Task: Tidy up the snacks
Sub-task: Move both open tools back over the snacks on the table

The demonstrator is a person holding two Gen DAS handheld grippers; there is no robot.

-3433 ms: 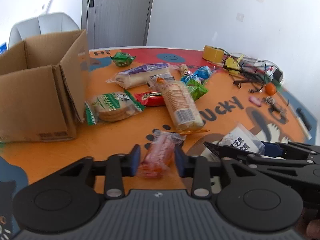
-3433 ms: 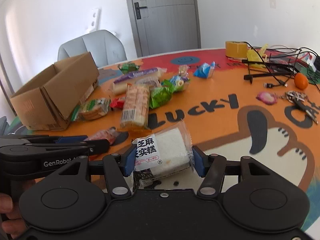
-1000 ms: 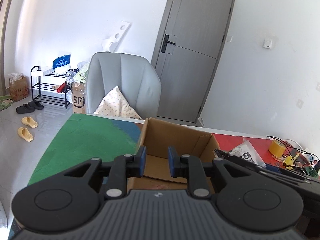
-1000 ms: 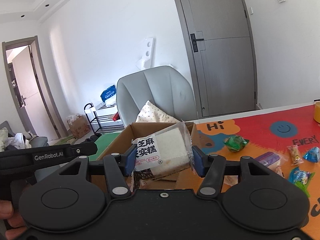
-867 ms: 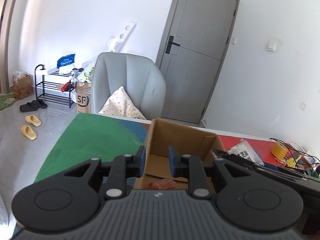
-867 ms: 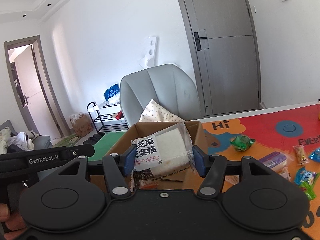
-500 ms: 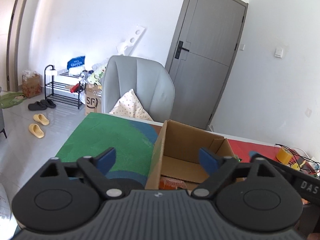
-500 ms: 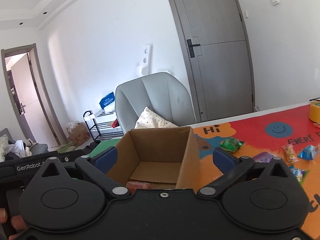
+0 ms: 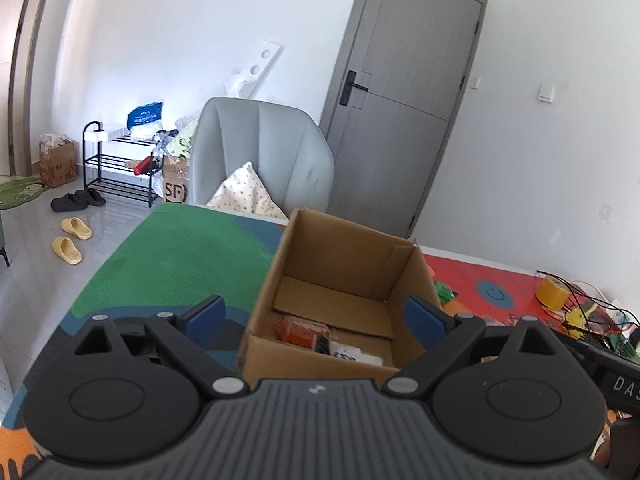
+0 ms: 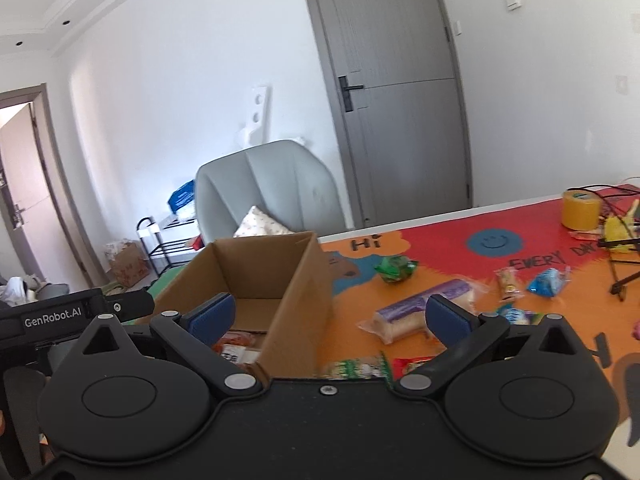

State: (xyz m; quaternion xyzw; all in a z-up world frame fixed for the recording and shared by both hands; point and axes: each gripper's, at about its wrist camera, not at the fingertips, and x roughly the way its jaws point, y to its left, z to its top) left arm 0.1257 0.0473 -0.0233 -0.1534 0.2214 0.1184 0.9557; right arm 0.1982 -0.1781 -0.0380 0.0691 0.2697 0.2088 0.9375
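1. The counter (image 9: 172,256), covered by a green, orange and red printed mat, was seen stretching ahead of both claws.
2. The cardboard box (image 9: 340,280) was seen open-topped directly ahead of the left claw (image 9: 316,316); in the right wrist view the box (image 10: 296,292) lay ahead and slightly left of the right claw (image 10: 328,316).
3. The left claw was found spread wide, its jaws having just been opening, with nothing pinched between them.
4. The right claw was likewise found spread wide, its jaws having just been opening, with nothing gripped between its blue pads.
5. An orange snack packet (image 9: 300,330) and a white packet (image 9: 354,354) were seen lying on the box floor, just beyond the left claw.
6. Loose snacks were left on the counter ahead and right of the right claw: a purple-wrapped long snack (image 10: 424,308), a green packet (image 10: 394,270) and a small blue packet (image 10: 548,283).
7. A roll of yellow tape (image 10: 580,209) was seen far to the right.
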